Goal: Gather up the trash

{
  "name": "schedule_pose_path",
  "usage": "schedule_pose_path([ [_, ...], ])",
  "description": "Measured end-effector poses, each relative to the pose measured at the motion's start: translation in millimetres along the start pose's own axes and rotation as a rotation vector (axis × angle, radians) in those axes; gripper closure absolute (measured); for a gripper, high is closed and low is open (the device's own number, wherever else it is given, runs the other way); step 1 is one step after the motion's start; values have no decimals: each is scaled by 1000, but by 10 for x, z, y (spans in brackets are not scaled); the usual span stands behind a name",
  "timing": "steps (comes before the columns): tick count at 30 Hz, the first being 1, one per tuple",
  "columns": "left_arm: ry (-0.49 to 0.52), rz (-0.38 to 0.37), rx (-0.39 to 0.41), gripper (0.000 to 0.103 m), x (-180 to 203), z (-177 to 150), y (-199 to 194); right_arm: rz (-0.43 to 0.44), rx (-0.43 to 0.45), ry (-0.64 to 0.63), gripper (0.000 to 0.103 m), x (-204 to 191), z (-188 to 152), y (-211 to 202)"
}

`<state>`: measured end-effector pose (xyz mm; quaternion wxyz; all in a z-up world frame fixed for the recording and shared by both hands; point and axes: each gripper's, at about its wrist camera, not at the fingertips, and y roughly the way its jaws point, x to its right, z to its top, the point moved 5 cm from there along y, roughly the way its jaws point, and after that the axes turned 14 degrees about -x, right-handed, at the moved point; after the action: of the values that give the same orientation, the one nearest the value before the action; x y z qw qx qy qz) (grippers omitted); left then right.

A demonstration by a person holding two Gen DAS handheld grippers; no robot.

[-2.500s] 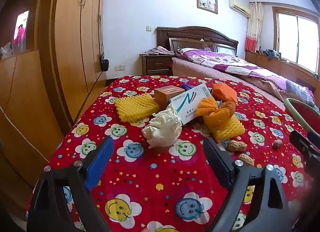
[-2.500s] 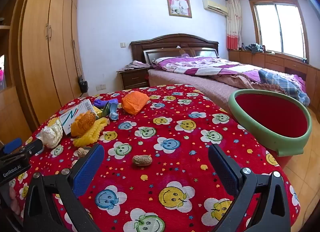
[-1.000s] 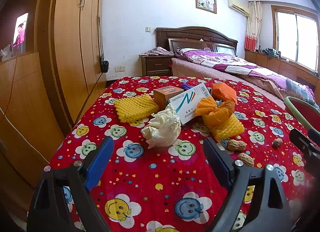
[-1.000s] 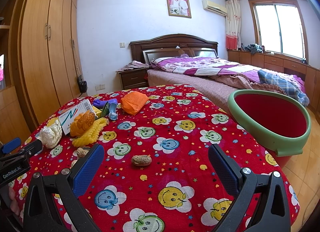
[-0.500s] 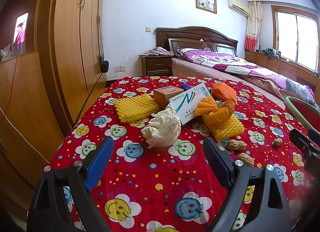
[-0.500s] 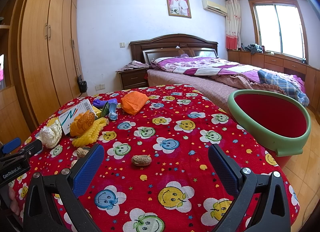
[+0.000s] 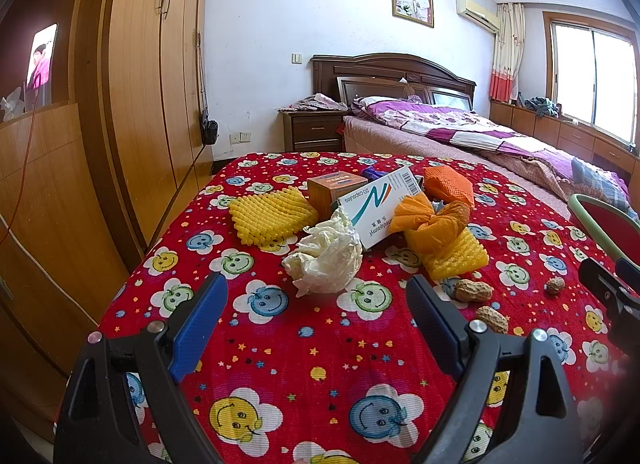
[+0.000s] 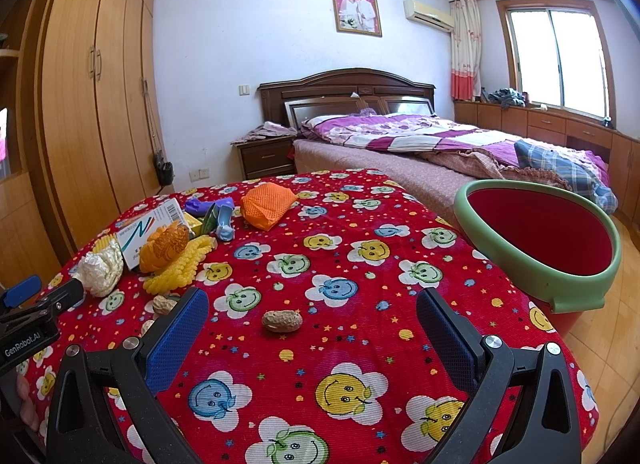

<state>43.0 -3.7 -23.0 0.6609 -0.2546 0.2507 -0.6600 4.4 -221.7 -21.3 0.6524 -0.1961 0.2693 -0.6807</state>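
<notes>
Trash lies on a red smiley-flower tablecloth (image 7: 312, 348): a crumpled white paper (image 7: 326, 256), a yellow foam net (image 7: 270, 215), a white capsule box (image 7: 374, 203), a brown carton (image 7: 334, 187), orange wrappers (image 7: 434, 219) and peanuts (image 7: 474, 290). My left gripper (image 7: 316, 312) is open just short of the white paper, holding nothing. My right gripper (image 8: 312, 324) is open, with one peanut (image 8: 282, 320) lying between its fingertips on the cloth. A red bin with a green rim (image 8: 540, 240) stands off the table's right edge.
A wooden wardrobe (image 7: 132, 83) runs along the left. A bed (image 8: 420, 143) and a nightstand (image 8: 266, 155) stand behind the table. The other gripper's tip (image 7: 608, 296) shows at the right edge of the left wrist view. Wood floor (image 8: 612, 324) lies beside the bin.
</notes>
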Motion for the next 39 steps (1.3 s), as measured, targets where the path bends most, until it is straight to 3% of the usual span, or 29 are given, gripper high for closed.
schedule_pose_path([
  [14, -3, -1, 4, 12, -7, -1, -5, 2, -1, 3, 0, 1, 4, -3],
  [19, 15, -63, -9, 14, 4, 9, -32, 3, -1, 5, 0, 4, 7, -6],
  [27, 31, -61, -12, 16, -156, 338, -26, 9, 3, 5, 0, 9, 10, -14],
  [32, 30, -85, -115, 18, -313, 583, 234, 23, 7, 2, 0, 2, 6, -26],
  [39, -64, -79, -257, 22, -592, 808, 760, 3, 4, -6, 0, -14, 4, -27],
])
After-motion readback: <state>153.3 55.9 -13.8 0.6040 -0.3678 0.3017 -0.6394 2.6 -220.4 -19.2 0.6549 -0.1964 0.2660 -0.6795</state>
